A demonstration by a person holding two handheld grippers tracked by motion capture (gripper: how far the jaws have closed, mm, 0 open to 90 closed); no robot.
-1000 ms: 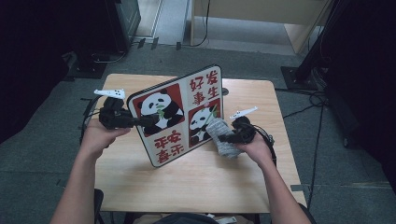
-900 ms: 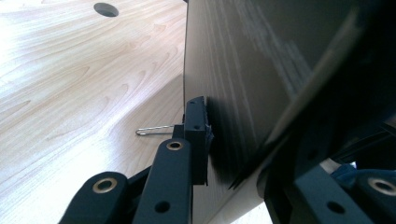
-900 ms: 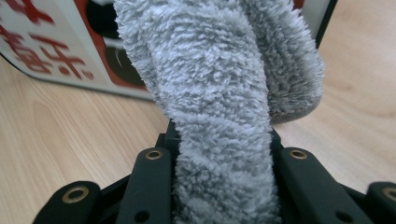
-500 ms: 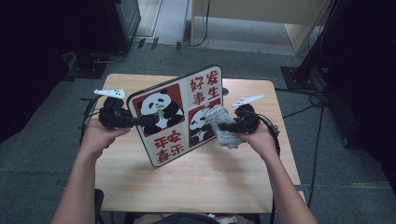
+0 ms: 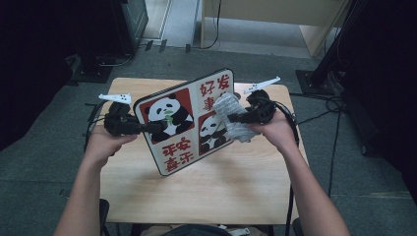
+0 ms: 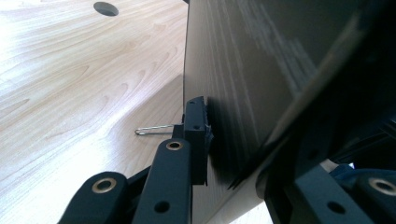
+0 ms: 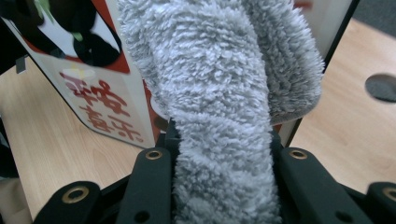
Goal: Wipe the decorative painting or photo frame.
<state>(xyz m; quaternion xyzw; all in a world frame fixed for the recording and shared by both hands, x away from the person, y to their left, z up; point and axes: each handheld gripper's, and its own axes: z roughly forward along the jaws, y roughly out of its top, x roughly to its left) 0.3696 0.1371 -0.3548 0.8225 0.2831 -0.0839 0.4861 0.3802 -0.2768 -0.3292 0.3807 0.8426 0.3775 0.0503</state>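
Observation:
A board (image 5: 187, 120) printed with two pandas and red Chinese characters is held tilted above the wooden table (image 5: 236, 187). My left gripper (image 5: 153, 127) is shut on the board's left edge; in the left gripper view one pad (image 6: 195, 123) presses the board's dark back (image 6: 261, 70). My right gripper (image 5: 236, 118) is shut on a grey fluffy cloth (image 5: 228, 105), which lies against the right side of the board's printed face. In the right gripper view the cloth (image 7: 219, 93) bulges up between the jaws, with the board (image 7: 93, 93) just behind it.
The table has a round cable hole (image 7: 382, 87) near a corner. A thin metal wire (image 6: 154, 129) shows by my left pad. Dark equipment (image 5: 123, 24), cables (image 5: 334, 103) and a wooden cabinet (image 5: 275, 14) stand on the grey floor around the table.
My right gripper has moved up the board's face with the cloth. The left gripper has kept its hold on the board in the same place.

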